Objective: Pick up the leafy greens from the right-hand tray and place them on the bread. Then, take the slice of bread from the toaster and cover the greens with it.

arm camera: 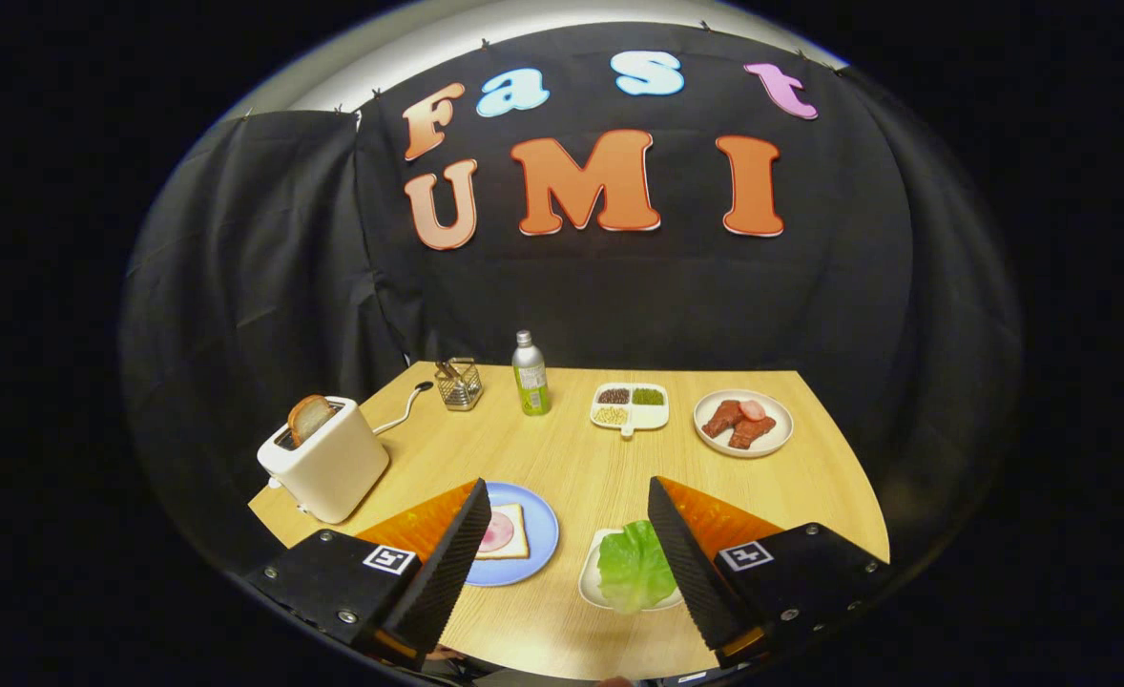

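A green leaf of lettuce (634, 567) lies on a small white tray (592, 579) close to the right finger (684, 555), partly behind it. Left of that, a blue plate (534, 534) carries a slice of bread (506, 532) topped with a pink round of ham. A white toaster (328, 458) stands at the table's left with a browned bread slice (308, 416) sticking out of its slot. My gripper (568, 500) hangs above the near table, open wide, with nothing between its fingers.
Farther back on the wooden table (572, 458) are a wire basket (458, 384), a green-labelled bottle (530, 375), a white divided dish of grains (630, 405) and a white plate of meat (743, 422). The toaster's cord runs back toward the basket.
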Motion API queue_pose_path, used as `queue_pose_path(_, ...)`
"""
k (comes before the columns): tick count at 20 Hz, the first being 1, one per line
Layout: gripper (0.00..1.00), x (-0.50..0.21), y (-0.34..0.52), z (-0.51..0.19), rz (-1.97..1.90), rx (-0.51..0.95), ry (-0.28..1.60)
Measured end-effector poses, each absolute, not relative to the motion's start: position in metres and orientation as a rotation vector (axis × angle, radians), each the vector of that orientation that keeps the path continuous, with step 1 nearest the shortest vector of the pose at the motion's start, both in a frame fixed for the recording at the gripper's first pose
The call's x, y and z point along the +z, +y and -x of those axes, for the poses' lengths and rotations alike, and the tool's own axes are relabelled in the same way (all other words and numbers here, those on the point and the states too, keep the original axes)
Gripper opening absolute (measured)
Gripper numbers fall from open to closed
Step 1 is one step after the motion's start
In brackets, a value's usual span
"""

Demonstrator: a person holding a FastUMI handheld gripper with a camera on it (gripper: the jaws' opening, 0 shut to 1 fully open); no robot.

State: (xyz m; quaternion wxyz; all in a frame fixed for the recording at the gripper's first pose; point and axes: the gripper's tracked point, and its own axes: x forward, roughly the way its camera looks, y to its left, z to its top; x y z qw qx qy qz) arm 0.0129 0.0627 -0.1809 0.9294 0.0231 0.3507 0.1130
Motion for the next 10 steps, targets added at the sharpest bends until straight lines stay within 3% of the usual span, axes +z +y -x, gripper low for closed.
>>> queue_pose_path(10, 0.99, -0.254, 0.051, -0.003, -0.052, 0.193, 0.987)
